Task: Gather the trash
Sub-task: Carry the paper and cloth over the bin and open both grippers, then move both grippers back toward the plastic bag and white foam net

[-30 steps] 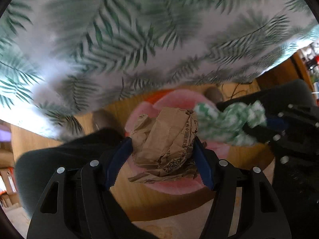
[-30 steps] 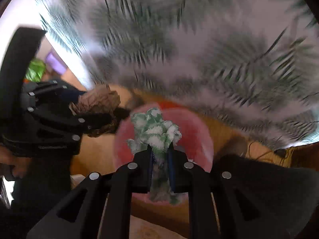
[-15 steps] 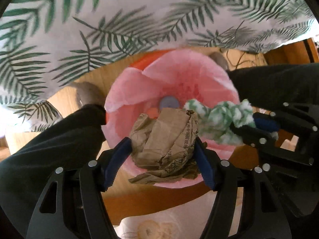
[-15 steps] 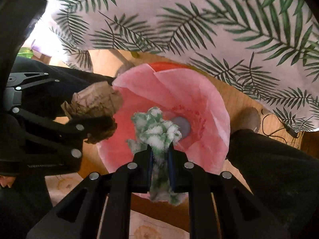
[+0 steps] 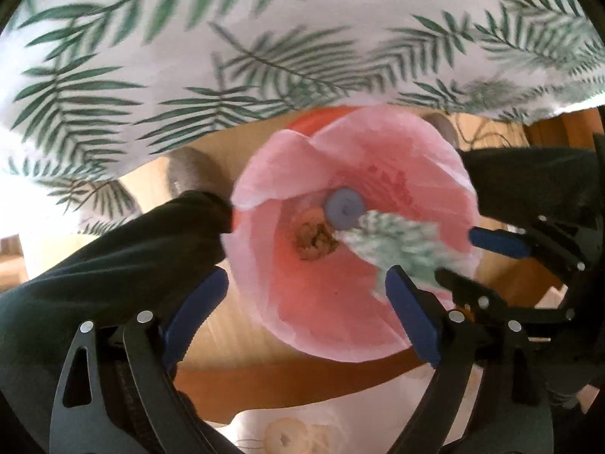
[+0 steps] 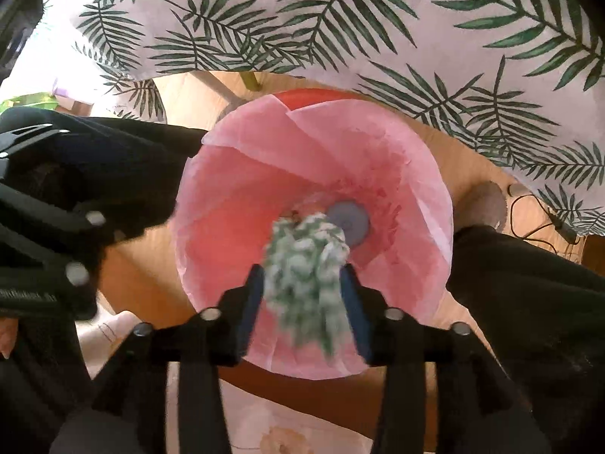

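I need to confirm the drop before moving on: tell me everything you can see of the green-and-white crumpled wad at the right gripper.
The green-and-white crumpled wad looks like soft, fluffy paper or fabric, motion-blurred. It sits between the right gripper's blue pads, whose jaws have just been opening; gaps show on both sides, so it appears released. It hangs above the pink-lined bin, over the brown crumpled paper and a grey disc at the bottom.

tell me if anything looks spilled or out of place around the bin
Nothing stands out. The brown paper wad lies at the bottom of the pink bin liner, and the green-and-white crumpled paper is over the opening between the right gripper's just-opened jaws. No litter shows on the floor.
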A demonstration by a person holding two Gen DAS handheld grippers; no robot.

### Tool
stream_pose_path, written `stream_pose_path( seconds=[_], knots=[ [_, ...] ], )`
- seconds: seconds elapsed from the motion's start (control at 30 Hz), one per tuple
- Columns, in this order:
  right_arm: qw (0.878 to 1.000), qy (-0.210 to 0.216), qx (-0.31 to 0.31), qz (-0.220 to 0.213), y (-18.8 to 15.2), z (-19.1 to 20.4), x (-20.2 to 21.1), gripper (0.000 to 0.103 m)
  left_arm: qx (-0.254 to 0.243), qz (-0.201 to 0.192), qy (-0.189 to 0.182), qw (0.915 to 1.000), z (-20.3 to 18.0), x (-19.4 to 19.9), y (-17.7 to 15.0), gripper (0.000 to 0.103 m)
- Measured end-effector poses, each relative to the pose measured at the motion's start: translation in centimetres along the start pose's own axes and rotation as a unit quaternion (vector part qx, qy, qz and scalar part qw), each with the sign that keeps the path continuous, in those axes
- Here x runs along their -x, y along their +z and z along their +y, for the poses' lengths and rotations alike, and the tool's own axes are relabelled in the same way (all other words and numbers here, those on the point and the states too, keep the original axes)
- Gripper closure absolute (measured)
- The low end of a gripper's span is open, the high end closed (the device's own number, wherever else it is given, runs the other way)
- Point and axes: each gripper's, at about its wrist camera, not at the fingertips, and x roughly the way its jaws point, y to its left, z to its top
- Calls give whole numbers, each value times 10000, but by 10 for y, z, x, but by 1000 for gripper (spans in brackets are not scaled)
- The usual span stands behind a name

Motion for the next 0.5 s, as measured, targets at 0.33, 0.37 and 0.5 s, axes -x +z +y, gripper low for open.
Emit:
stream_pose_path(
  seconds=[0.33, 0.37, 0.5],
  knots=[
    [9950, -360, -369, -854, -8, -9, 59, 15, 212, -957, 183, 9950, 6, 65, -13, 14],
    [9932, -469, -252, -1034, -12, -6, 75, 14, 83, -1161, 274, 9928, 3, 83, -18, 14],
    [9802, -844, 245, -1773, -30, 10, 151, 14, -328, -2010, 565, 9774, -9, 160, -35, 14]
  ],
)
